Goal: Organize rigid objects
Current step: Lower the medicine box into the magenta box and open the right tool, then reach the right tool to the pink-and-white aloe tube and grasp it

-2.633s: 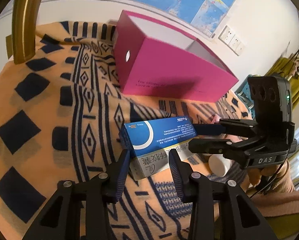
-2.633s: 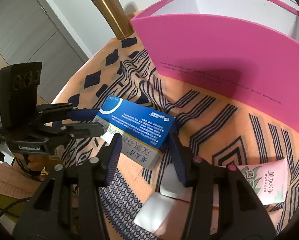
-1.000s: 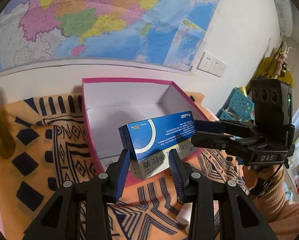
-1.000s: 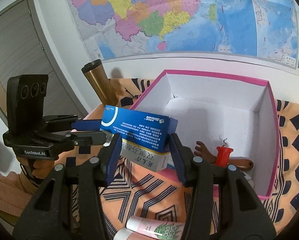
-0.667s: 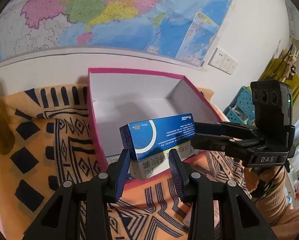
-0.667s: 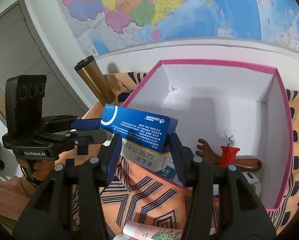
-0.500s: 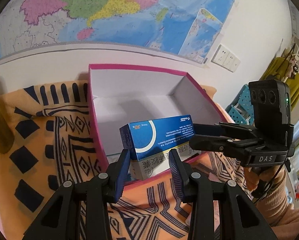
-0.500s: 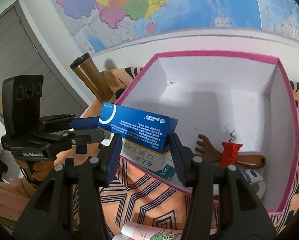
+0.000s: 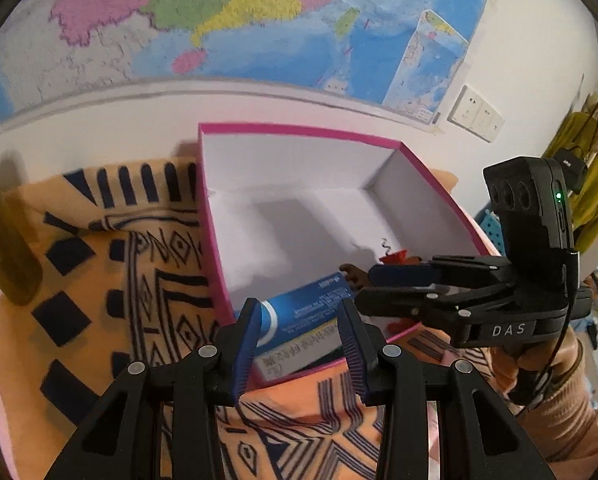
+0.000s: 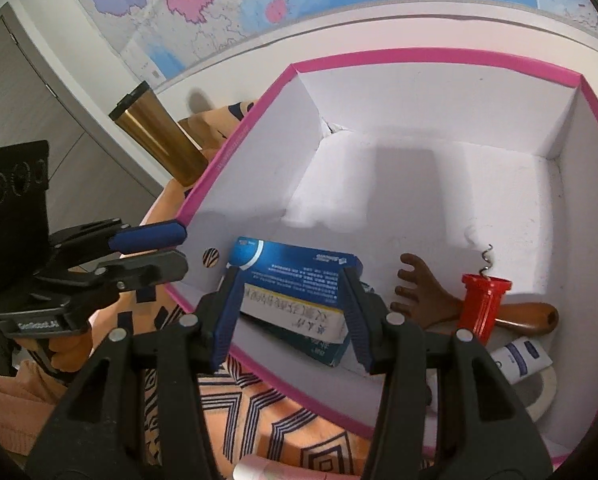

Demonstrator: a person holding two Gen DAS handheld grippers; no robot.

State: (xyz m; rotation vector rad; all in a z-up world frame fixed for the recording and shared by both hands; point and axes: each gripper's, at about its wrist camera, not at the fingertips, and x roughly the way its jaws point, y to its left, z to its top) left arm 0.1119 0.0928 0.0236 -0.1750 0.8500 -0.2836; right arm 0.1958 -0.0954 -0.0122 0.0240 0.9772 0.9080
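Observation:
A blue carton stacked on a white carton (image 10: 295, 276) lies low inside the pink box (image 10: 235, 136), near its front-left corner. My right gripper (image 10: 291, 312) is shut across the pair, a pad on each long side. My left gripper (image 10: 181, 252) hovers at the box's corner rim. Seen from the right wrist, its fingertips stand clear of the cartons' end, with nothing between them. In the left wrist view the cartons (image 9: 299, 316) show beyond my left gripper (image 9: 297, 344), and the right gripper (image 9: 369, 286) reaches in from the right.
Inside the pink box lie a red corkscrew (image 10: 485, 296), a wooden back scratcher (image 10: 423, 296), a teal carton (image 10: 327, 352) and a white tube (image 10: 519, 360). A gold tumbler (image 10: 159, 136) stands left of the box on the patterned cloth (image 9: 139, 280). A person's sleeve (image 9: 559, 412) is at right.
Both grippers came down from above the front wall and the cartons sank into the pink box. The cartons' end has come away from the left gripper's fingertips.

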